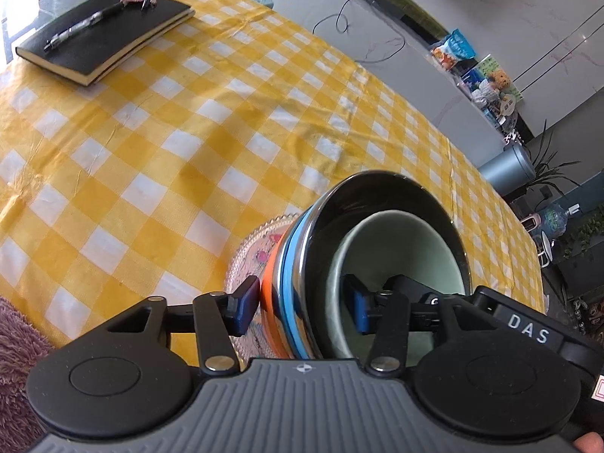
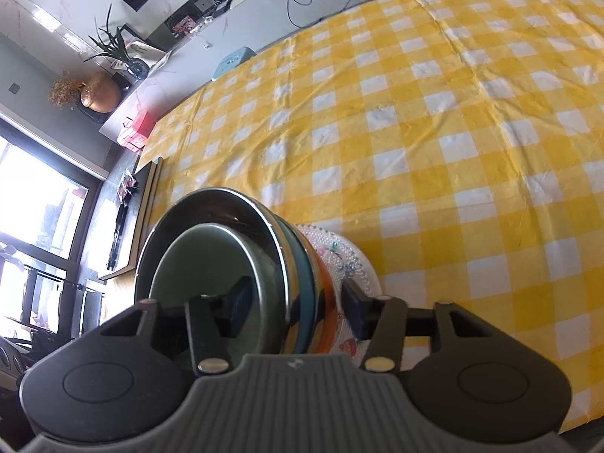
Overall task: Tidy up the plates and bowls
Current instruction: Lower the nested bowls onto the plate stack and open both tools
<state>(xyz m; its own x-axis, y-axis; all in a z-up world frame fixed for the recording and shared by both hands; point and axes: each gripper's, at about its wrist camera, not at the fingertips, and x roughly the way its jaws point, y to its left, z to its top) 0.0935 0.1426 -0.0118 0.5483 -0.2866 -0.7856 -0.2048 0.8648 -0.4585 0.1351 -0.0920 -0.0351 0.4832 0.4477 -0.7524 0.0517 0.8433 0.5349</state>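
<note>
A stack of nested bowls stands on a patterned plate with a beaded rim (image 1: 249,249) (image 2: 355,260). A pale green bowl (image 1: 396,249) (image 2: 211,264) sits inside a steel bowl (image 1: 362,196) (image 2: 196,211), with a blue bowl (image 1: 292,264) (image 2: 302,275) and an orange bowl (image 1: 270,283) (image 2: 324,294) underneath. My left gripper (image 1: 302,307) straddles the stack's near wall, one pad beside the orange bowl, the other inside the green bowl. My right gripper (image 2: 296,309) straddles the opposite wall the same way. On both, the pads stand off the walls.
The table wears a yellow and white checked cloth (image 1: 188,143) (image 2: 434,151). A black notebook (image 1: 105,30) (image 2: 147,196) with a pen (image 1: 83,26) on it lies at the far corner. A purple fluffy mat (image 1: 15,339) shows at the near left edge.
</note>
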